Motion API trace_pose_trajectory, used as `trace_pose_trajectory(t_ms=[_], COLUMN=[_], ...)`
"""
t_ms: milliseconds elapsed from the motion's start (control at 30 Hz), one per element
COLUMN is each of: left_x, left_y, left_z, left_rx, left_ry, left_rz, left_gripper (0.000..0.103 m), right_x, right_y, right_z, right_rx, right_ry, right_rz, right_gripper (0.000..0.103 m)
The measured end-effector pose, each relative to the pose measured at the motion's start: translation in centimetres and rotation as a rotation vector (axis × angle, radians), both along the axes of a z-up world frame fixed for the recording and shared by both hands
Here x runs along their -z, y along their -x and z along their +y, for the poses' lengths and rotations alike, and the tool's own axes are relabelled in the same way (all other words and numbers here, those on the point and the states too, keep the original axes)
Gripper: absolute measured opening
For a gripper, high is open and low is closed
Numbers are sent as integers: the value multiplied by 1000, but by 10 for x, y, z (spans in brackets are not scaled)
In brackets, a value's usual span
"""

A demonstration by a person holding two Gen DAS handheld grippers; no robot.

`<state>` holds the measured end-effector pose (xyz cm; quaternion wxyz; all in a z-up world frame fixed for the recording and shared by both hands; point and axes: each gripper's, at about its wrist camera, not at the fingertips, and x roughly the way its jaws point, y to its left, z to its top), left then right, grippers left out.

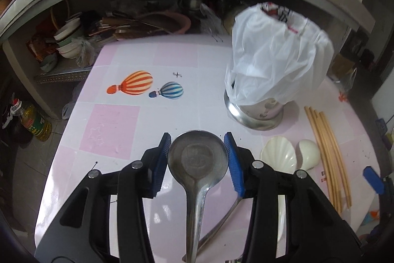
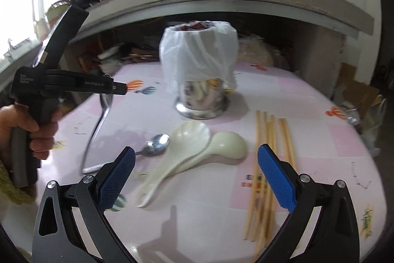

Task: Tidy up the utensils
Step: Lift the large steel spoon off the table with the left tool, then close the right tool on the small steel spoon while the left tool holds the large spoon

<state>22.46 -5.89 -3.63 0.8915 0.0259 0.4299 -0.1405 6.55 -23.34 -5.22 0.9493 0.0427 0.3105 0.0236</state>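
**Steel spoon clamped in the left gripper, lifted off the pink table**

Steel catches the light first: a large metal spoon (image 1: 197, 164) sits bowl-up between the blue pads (image 1: 234, 164) of the left gripper (image 1: 198, 160), which press on both edges of the bowl. In the right wrist view the same spoon (image 2: 98, 125) hangs tilted from that gripper (image 2: 118, 88), its handle end blurred just above the pink table (image 2: 197, 226). A person's hand (image 2: 32, 130) grips the tool's handle at 9 o'clock.

The right gripper (image 2: 197, 179) stands wide apart with nothing between its fingers (image 2: 275, 179).

On the table, seen from the right wrist, a small steel spoon (image 2: 155, 146) lies just left of centre, touching a white scalloped spoon (image 2: 177, 149) that overlaps a smooth white spoon (image 2: 221, 146). Wooden chopsticks (image 2: 266, 164) lie in a loose bundle at 3 o'clock (a few overlap). A steel utensil holder (image 2: 202, 100), draped in a white plastic bag (image 2: 197, 56), stands at 12 o'clock, well apart from the held spoon.
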Motion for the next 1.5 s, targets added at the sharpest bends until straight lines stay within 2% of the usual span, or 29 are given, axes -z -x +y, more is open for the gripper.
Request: trace_pose_trajectory(t_ms=[133, 300, 433, 567, 667, 900, 1067, 1167, 1267, 1367, 1500], left_x=[-9, -14, -15, -15, -15, -18, -19, -18, -15, -14, -12], left_y=[10, 18, 22, 24, 26, 32, 42, 45, 47, 48, 47], left_z=[9, 19, 23, 26, 28, 41, 54, 61, 66, 70, 75], left_rx=[-21, -40, -44, -45, -50, -79, -101, -109, -116, -124, -134], left_ry=[29, 63, 81, 100, 109, 135, 146, 152, 158, 169, 178], left_rz=[-23, -35, -38, -39, -41, -52, -55, -53, -45, -43, -43], left_gripper=[42, 42, 42, 42, 42, 42, 42, 42, 42, 42, 42], right_x=[-1, 8, 5, -3, -1, 32, 59, 63, 66, 69, 75], right_y=[4, -6, -18, -42, -54, -69, -85, -95, -107, -112, -112], right_z=[-3, -23, -35, -44, -48, -19, 3, 5, 8, 12, 21], right_rx=[-25, -97, -148, -186, -209, -307, -286, -249, -231, -241, -238], right_ry=[-29, -199, -304, -339, -406, -558, -559, -519, -473, -529, -533], right_rz=[-1, 76, 84, 97, 125, 269, 362, 365, 383, 444, 506], right_gripper=[97, 97, 96, 88, 81, 68, 54, 46, 44, 43, 43])
